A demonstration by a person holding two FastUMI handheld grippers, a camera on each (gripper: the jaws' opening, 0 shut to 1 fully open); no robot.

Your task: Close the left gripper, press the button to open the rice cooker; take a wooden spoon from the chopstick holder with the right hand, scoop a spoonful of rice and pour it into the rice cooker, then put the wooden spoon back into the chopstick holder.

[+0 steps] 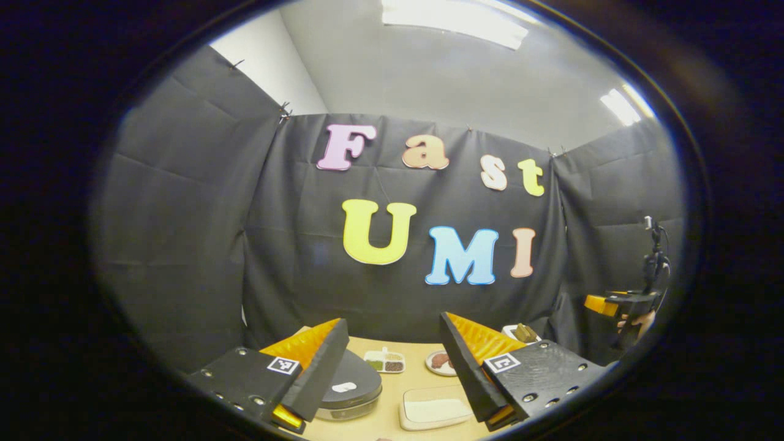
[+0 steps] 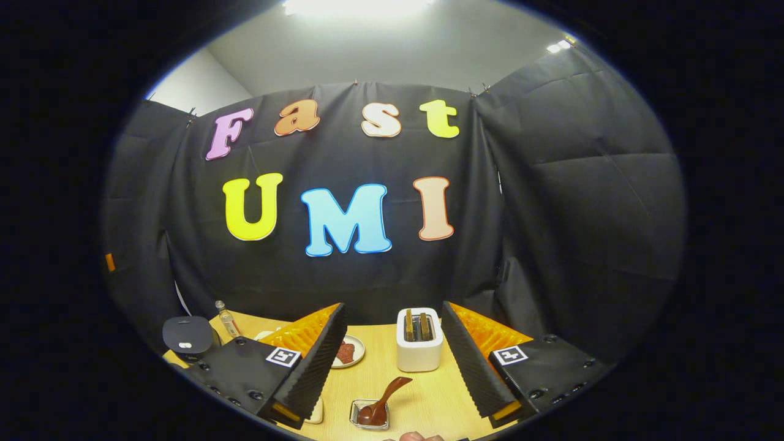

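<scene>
Both tongs stand released, jaws spread wide over the wooden table (image 2: 422,398) with nothing between them. In the left gripper view, the left gripper (image 1: 392,349) hangs above the closed rice cooker (image 1: 349,392), with a tray of rice (image 1: 435,409) beside it, and the right gripper (image 1: 618,304) shows far off to the side. The right gripper view has the right gripper (image 2: 392,349) above the wooden spoon (image 2: 381,401), which leans in a small holder (image 2: 369,414) near a toaster (image 2: 419,340); the cooker sits off at its left edge.

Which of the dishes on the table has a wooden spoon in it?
The small square metal holder nearest the right gripper; the spoon leans in it. The round plate behind holds reddish food.
</scene>
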